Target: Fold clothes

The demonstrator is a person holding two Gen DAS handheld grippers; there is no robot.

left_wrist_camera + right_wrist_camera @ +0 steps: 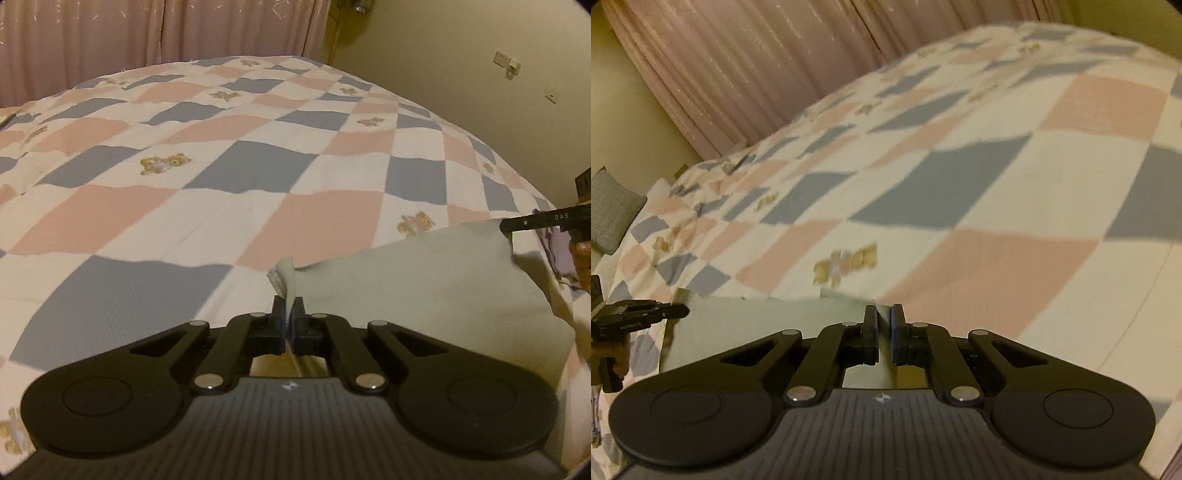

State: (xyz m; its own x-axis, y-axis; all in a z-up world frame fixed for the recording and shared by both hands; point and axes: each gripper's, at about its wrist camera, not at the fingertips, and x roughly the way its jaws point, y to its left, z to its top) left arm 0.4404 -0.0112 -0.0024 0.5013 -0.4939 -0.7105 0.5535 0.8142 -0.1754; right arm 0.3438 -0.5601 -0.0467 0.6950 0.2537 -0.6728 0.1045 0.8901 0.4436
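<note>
A pale green cloth hangs stretched between my two grippers, just above the bed. My left gripper is shut on one corner, where a small white label sticks up above the pads. At the right edge of the left wrist view, the right gripper pinches the opposite corner. In the right wrist view my right gripper is shut on the cloth at its edge. The left gripper holds the far corner at the left, a hand behind it.
A checked quilt in pink, blue and white with teddy bears covers the bed. Pink curtains hang behind it. A grey pillow lies at the bed's far left. Wall switches sit on the right wall.
</note>
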